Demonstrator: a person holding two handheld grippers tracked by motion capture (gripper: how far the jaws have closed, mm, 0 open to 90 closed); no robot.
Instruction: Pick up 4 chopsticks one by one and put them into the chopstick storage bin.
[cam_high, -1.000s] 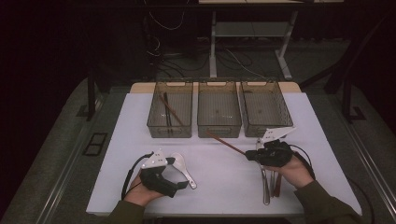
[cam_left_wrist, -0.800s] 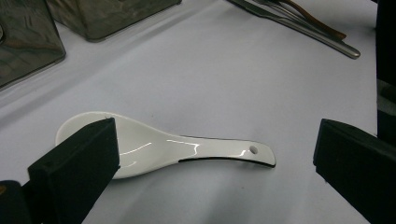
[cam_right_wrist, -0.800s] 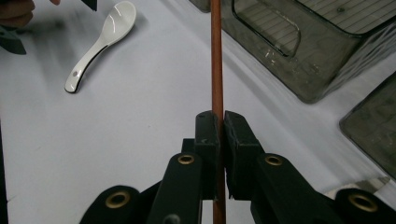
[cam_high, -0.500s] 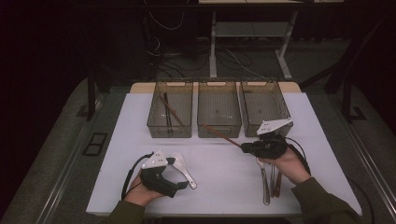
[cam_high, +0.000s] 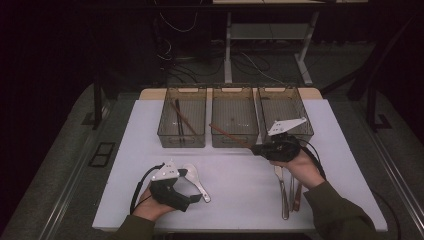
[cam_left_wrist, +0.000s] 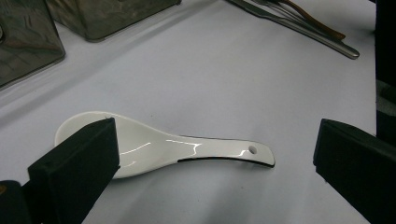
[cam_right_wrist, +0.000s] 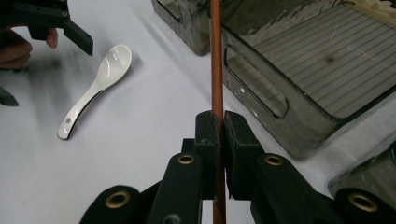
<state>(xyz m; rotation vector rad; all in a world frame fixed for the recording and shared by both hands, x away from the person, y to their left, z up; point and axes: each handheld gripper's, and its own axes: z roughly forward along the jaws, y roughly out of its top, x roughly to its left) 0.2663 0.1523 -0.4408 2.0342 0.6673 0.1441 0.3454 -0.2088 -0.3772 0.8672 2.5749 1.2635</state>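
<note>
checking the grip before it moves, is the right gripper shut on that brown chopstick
Shut. In the right gripper view the right gripper has both jaws pressed against the brown chopstick.

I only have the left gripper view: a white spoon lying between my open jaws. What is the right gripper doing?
Observer: The right gripper is shut on a brown chopstick.
Operator: Where does that chopstick point?
Observer: In the high view its far end reaches out over the middle bin.
Operator: Is anything in the bins yet?
Observer: The left bin holds dark sticks, which are likely chopsticks too.
</note>
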